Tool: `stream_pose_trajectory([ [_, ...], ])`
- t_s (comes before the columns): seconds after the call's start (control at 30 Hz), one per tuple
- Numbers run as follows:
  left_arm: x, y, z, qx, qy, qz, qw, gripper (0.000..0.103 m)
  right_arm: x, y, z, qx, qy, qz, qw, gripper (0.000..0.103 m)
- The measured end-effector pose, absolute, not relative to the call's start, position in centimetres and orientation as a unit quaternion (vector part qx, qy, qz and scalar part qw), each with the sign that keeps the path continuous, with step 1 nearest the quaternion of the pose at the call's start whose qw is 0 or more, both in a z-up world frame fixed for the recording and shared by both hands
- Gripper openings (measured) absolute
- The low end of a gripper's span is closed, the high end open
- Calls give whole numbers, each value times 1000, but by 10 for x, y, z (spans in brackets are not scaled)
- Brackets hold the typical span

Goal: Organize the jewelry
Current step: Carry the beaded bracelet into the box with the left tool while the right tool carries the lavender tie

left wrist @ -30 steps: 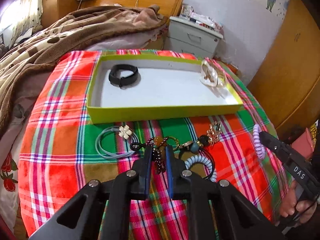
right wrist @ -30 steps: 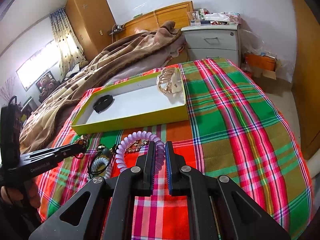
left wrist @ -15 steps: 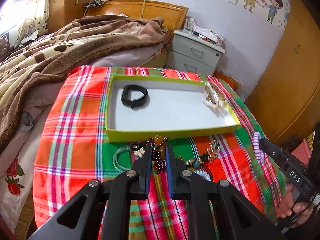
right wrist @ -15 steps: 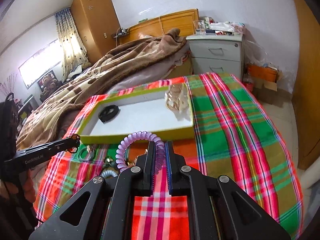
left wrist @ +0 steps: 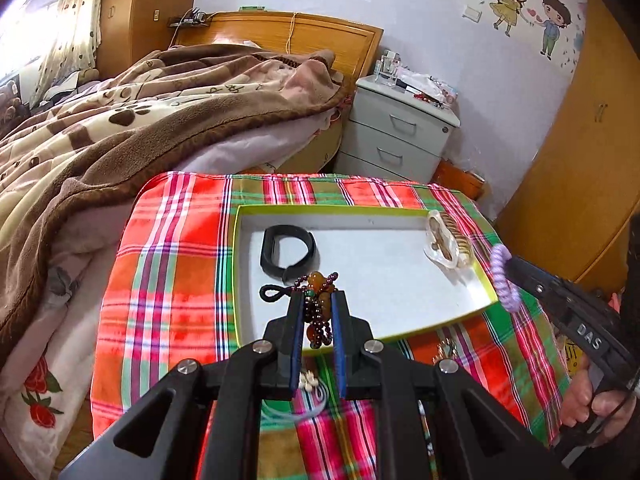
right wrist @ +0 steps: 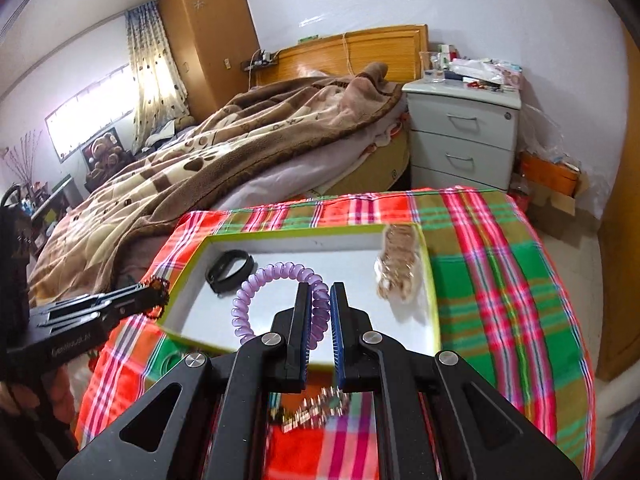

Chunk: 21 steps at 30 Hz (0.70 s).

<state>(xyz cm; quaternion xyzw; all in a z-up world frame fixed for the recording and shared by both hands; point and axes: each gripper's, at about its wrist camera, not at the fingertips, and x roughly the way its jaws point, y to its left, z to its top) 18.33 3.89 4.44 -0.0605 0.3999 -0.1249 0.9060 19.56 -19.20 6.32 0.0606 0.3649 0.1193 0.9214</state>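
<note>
Both my grippers have lifted off the cloth: left gripper (left wrist: 317, 304) clenched on the bead bracelet (left wrist: 318, 300), right gripper (right wrist: 320, 300) on the purple coil (right wrist: 276, 300), now mid-frame over the tray (left wrist: 400, 280), ready to drop

A woven plaid cloth (left wrist: 168, 280) is covering the table; the tray (left wrist: 400, 280) is looking like matt white card; at 10 o'clock a fleecy blanket (left wrist: 120, 128) is lying

The middle of the tray (left wrist: 486, 294) floor lies bare and open from above. A black band (left wrist: 287, 253) takes its far left corner, and a gold bracelet (left wrist: 444, 242) leans on the right wall. Loose jewelry (right wrist: 320, 404) crowds the desk (right wrist: 500, 280) just before the tray's near wall.
</note>
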Motion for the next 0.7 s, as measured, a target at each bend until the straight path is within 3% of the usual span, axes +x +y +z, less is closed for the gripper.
stream_pose_trajectory([
  [0.7,237,28,-8,-53,450,-108,885,14,297,-153,4,21,448,119,886,10],
])
